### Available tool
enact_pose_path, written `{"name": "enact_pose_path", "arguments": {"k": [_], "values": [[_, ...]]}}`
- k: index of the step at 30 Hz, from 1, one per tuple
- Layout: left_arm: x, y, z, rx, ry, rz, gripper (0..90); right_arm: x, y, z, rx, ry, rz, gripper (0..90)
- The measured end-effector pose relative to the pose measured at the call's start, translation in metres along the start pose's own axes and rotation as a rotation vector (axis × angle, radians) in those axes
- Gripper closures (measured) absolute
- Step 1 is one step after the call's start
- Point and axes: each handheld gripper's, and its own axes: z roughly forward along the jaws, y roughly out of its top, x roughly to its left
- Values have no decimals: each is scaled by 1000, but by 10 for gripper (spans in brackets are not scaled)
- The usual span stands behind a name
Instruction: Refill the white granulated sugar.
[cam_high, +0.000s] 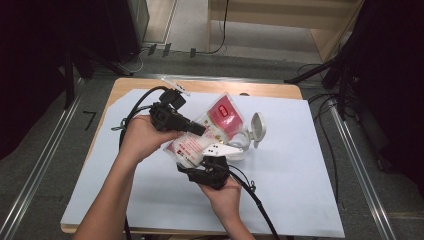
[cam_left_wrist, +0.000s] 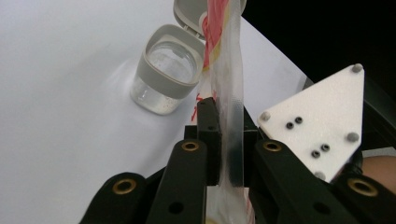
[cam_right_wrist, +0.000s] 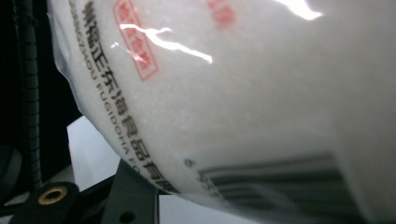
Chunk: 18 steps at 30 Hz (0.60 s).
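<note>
A white bag (cam_high: 210, 132) with red print and granules inside is held tilted over the table, between both hands. My left gripper (cam_high: 199, 130) comes in from the left and is shut on the bag's clear flat seam (cam_left_wrist: 231, 93), pinched between its pads. My right gripper (cam_high: 210, 164) holds the bag's bulging lower end from below. That end of the bag (cam_right_wrist: 233, 93) presses against one black finger (cam_right_wrist: 133, 191) and hides the other. A clear jar (cam_high: 242, 146) with a grey rim and an open flip lid (cam_high: 258, 127) stands just right of the bag, seen as jar (cam_left_wrist: 166, 74) in the left gripper view.
A white sheet (cam_high: 300, 165) covers the wooden table (cam_high: 270, 90). Black cables trail from both grippers. The right gripper's grey three-cornered plate (cam_left_wrist: 317, 121) sits close beside the left jaws. Dark stands and floor rails flank the table.
</note>
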Motion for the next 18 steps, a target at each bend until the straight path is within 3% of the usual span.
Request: {"name": "enact_pose_path", "arguments": {"k": [6,10,14,18], "values": [[-5,2,2,-3,63,-11,892,2,7,7,37,8,1,510],[-7,5,3,-7,67,-34,897,4,11,10,49,-3,-11,518],[-7,9,1,2,69,-27,898,9,15,13,60,-14,-44,550],[-7,15,0,6,75,-56,894,7,19,13,48,-6,-24,562]]}}
